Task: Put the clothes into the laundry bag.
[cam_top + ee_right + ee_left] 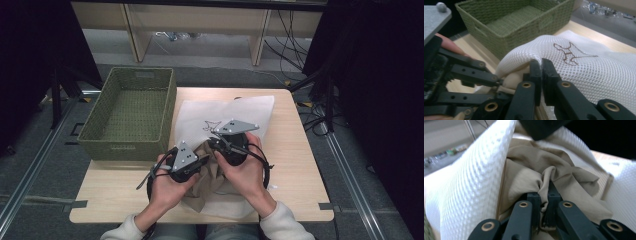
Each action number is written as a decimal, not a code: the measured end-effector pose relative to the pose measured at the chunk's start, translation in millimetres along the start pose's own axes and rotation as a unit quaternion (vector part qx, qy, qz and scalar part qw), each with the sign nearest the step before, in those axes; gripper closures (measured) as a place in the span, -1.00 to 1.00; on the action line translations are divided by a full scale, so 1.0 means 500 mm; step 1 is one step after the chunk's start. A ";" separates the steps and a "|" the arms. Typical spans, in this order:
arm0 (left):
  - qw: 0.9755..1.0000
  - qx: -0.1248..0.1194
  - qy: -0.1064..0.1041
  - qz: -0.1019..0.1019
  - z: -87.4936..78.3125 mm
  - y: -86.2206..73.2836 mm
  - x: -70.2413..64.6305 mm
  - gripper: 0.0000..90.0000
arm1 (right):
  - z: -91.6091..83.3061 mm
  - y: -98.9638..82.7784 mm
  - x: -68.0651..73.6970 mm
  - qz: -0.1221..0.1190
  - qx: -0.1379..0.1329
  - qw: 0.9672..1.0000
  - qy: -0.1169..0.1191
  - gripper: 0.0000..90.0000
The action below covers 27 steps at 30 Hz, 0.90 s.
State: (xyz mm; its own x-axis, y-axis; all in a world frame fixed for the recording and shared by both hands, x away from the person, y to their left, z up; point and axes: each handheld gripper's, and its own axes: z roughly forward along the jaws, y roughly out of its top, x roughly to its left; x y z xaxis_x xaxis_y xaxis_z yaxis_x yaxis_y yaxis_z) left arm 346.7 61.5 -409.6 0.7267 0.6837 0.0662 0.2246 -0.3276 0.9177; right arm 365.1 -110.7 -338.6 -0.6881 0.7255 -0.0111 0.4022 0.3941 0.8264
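High view: my left hand-held gripper [200, 161] and my right hand-held gripper [216, 141] sit close together over the near middle of the bench [300, 170], both hands wrapped around their bodies, wrists coming in from the bottom edge, grey plates tilted toward each other. Under them lies the white mesh laundry bag [250, 112], spread flat toward the far right of the bench, with the beige garment [207, 187] bunched at its near opening. The only marking I can find is a brown line drawing [212, 125] printed on the bag; I can read no lettering on it. The green woven basket [132, 112] stands at the far left of the bench, just beside the bag.

In the left gripper view, my left jaws are clamped together on a fold of the beige garment, which rises between them inside the bag's open mouth.

In the right gripper view, my right jaws are pressed together on the edge of the mesh bag, pinching it just beside the left gripper.
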 end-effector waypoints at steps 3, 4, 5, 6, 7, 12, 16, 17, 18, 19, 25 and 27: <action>1.000 -0.018 0.016 0.019 0.001 0.011 -0.006 0.87 | -0.010 0.005 0.004 -0.003 -0.014 1.000 0.002 0.97; 0.999 -0.018 0.018 0.022 0.006 0.011 -0.009 0.87 | -0.013 0.006 0.004 -0.002 -0.014 1.000 0.003 0.97; 0.999 -0.019 0.017 0.025 0.014 0.009 -0.011 0.86 | -0.012 0.005 0.005 0.006 -0.018 1.000 0.002 0.97; 0.999 -0.014 0.019 0.030 0.025 0.004 -0.013 0.84 | -0.012 0.005 0.004 0.008 -0.019 1.000 -0.002 0.97; 0.999 -0.006 0.020 0.035 0.035 -0.002 -0.013 0.81 | -0.012 0.004 0.000 0.010 -0.012 1.000 0.000 0.97; 0.997 0.051 0.023 0.055 0.109 -0.059 -0.014 0.62 | 0.011 -0.009 -0.022 0.018 0.012 1.000 -0.006 0.97; 0.997 0.052 0.004 0.052 0.121 -0.077 -0.020 0.43 | 0.020 -0.013 -0.031 0.026 0.019 0.999 -0.009 0.97; 0.997 0.056 0.003 0.057 0.117 -0.076 -0.020 0.38 | 0.020 -0.014 -0.034 0.022 0.020 0.999 -0.010 0.97; 0.998 0.050 0.012 0.030 0.112 -0.077 -0.026 0.31 | 0.021 -0.014 -0.034 0.023 0.020 0.999 -0.011 0.97; 0.998 0.050 -0.004 0.039 0.109 -0.075 -0.023 0.25 | 0.020 -0.014 -0.035 0.026 0.021 0.999 -0.010 0.97; 0.997 0.052 -0.021 0.044 0.057 -0.068 -0.027 -0.06 | 0.022 -0.016 -0.037 0.025 0.026 0.999 -0.014 0.97; 0.998 0.047 -0.025 0.040 0.038 -0.066 -0.029 -0.09 | 0.024 -0.016 -0.040 0.022 0.026 0.999 -0.014 0.96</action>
State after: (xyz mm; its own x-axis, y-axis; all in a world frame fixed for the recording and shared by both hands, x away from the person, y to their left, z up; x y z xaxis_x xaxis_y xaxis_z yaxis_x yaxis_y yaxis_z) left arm 341.0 50.1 -448.5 0.7762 0.6197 0.1157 0.2229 -0.4415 0.8691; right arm 382.8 -121.9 -351.7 -0.6525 0.7577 0.0089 0.4633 0.3896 0.7960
